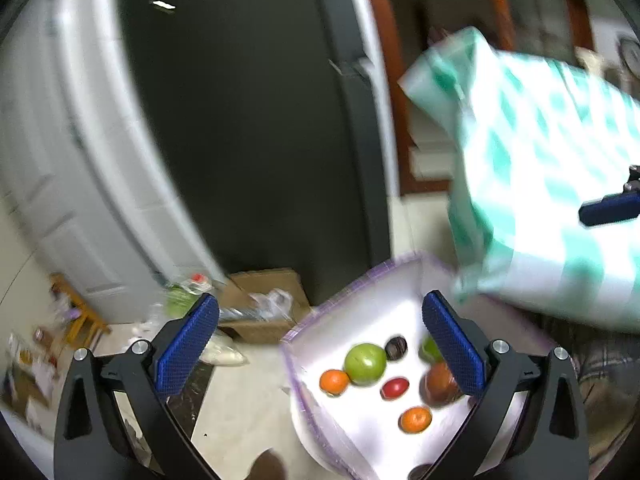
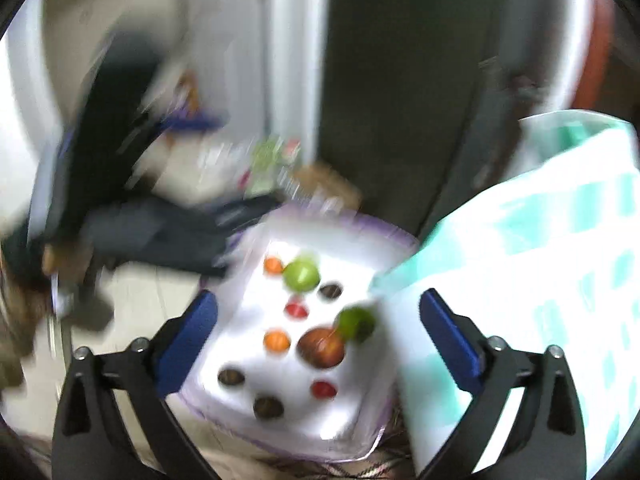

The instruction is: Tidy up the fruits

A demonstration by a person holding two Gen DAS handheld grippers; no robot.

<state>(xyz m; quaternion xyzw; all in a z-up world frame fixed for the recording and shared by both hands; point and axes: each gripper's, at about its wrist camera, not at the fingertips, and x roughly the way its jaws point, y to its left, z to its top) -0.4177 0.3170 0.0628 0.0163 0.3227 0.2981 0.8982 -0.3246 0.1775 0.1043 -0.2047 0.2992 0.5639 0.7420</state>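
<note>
A white tray with a purple rim (image 1: 340, 300) (image 2: 384, 232) holds several fruits: a green apple (image 1: 365, 363) (image 2: 301, 275), two oranges (image 1: 334, 381) (image 1: 416, 419), a red fruit (image 1: 394, 387), a dark plum (image 1: 396, 348) and a brown-red apple (image 2: 322, 347). A second green fruit (image 2: 356, 323) lies beside the brown-red apple. My left gripper (image 1: 320, 344) is open and empty above the tray's left part. My right gripper (image 2: 318, 338) is open and empty above the tray; its blue finger (image 1: 608, 208) shows in the left wrist view. The right wrist view is blurred.
A large green-and-white checked bag (image 1: 552, 184) (image 2: 540, 264) hangs over the tray's right side. A dark refrigerator (image 1: 248, 128) stands behind. A cardboard box (image 1: 268, 300) and bags lie on the floor to the left, near a white door (image 1: 60, 160).
</note>
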